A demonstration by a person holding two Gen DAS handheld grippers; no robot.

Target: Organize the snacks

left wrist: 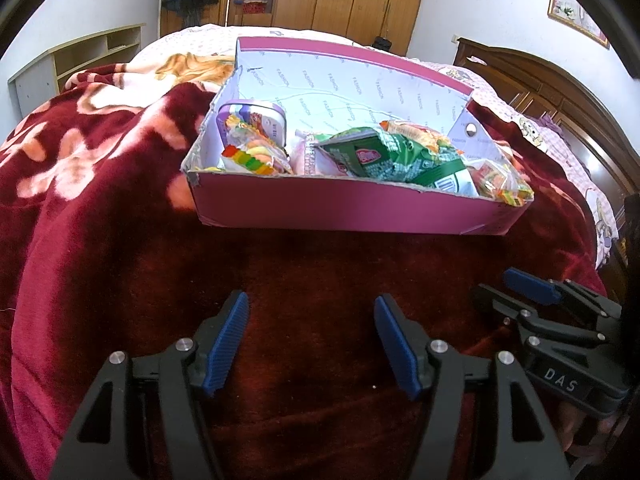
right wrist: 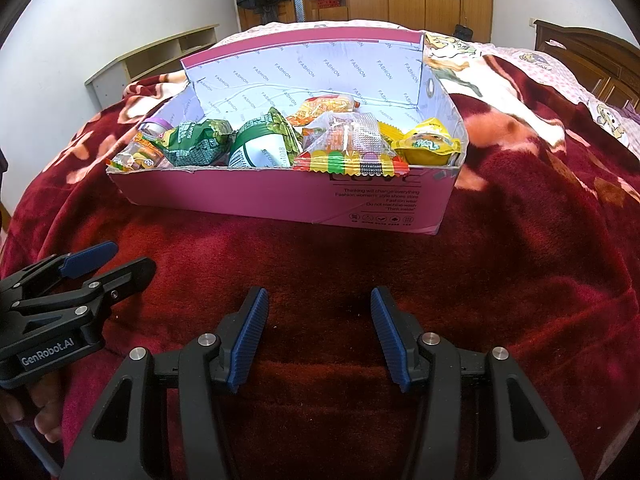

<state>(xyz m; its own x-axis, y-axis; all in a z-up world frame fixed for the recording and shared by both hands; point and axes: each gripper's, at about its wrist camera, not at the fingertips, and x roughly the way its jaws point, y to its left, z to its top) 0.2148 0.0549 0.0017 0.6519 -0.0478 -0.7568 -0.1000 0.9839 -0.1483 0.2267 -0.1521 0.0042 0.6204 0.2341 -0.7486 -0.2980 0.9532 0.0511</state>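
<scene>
The snack-filled box (left wrist: 352,204) sits on the bed, far beyond both claws; left claw (left wrist: 312,300) and right claw (right wrist: 318,294) are released, empty, side by side.

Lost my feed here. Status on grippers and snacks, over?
Left gripper open, empty. Right gripper open, empty. Snacks all in pink box on red blanket. Nothing in the way.

Box (right wrist: 280,196): snack bottoms hidden behind front wall; tin (left wrist: 256,120) half covered by packets; label print (right wrist: 384,200) too small to read.
</scene>
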